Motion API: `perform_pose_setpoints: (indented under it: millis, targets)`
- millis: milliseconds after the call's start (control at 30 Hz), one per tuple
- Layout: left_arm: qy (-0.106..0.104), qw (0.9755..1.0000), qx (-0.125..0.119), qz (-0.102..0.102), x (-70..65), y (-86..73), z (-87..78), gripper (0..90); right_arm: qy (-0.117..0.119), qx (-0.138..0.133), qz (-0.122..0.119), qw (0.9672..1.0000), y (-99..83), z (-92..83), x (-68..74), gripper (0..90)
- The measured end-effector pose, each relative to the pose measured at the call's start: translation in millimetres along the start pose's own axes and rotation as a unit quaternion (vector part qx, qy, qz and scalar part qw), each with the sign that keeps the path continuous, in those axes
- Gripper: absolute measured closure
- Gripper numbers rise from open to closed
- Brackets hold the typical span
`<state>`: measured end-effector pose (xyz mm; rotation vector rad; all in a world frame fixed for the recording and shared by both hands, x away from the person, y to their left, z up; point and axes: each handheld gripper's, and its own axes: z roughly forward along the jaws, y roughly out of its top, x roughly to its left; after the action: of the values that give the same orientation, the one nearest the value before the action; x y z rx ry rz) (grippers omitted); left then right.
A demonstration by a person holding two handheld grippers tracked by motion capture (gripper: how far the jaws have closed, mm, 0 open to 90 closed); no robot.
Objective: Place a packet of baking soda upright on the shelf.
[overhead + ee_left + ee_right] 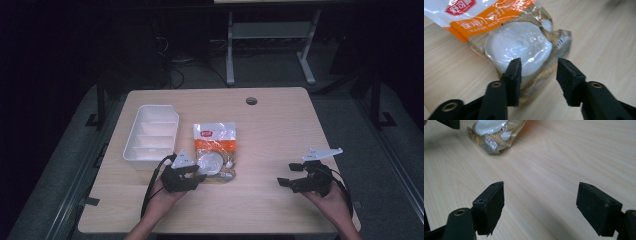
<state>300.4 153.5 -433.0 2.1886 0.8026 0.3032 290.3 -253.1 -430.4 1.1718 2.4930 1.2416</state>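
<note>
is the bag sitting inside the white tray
No, the bag lies flat on the wooden table just beside the white tray, whose compartments look empty in the high view.

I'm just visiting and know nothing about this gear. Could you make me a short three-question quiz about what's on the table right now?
1. True or false: the left gripper has clamped the packet.
2. What sits just left of the packet in the high view? A) a white divided tray B) a red mug C) a stack of books
3. Which gripper is farther from the packet?

Key
1. False: its jaws are open around the packet's clear end, with a gap at one pad.
2. A, the white divided tray.
3. The right gripper, open over bare table.
</note>
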Motion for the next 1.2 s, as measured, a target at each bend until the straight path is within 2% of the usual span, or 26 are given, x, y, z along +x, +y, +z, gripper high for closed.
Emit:
perform_pose_setpoints:
  millis: [133, 300, 400, 433, 800, 1200]
  targets:
    - [0.012, 0.9999, 0.006, -0.001, 4.1, 7.9, 7.4, 67.6, 0.003, 0.003, -0.011, 0.9999, 18.5, 6.0, 0.0, 19.9]
    - [0.019, 0.9997, 0.018, -0.001, 5.8, 11.3, 16.5, 74.4, 0.01, 0.013, -0.011, 0.9998, 42.6, 15.9, -2.9, 18.3]
    - [0.02, 0.9995, 0.026, -0.001, 6.1, 10.8, 20.6, 75.0, 0.012, 0.016, -0.012, 0.9997, 52.3, 20.2, -2.8, 18.2]
    - [0.019, 0.9996, 0.022, -0.003, 7.3, 10.1, 22.3, 76.0, 0.014, 0.021, -0.017, 0.9995, 63.2, 26.2, -2.0, 18.2]
    - [0.012, 0.9998, 0.011, -0.009, 10.5, 7.0, 22.9, 77.1, 0.029, 0.05, -0.04, 0.9975, 114.1, 64.5, 5.5, 17.7]
    - [0.01, 0.9999, 0.004, -0.007, 11.4, 4.9, 22.8, 77.3, 0.036, 0.071, -0.048, 0.9957, 152.5, 94.2, 8.8, 18.0]
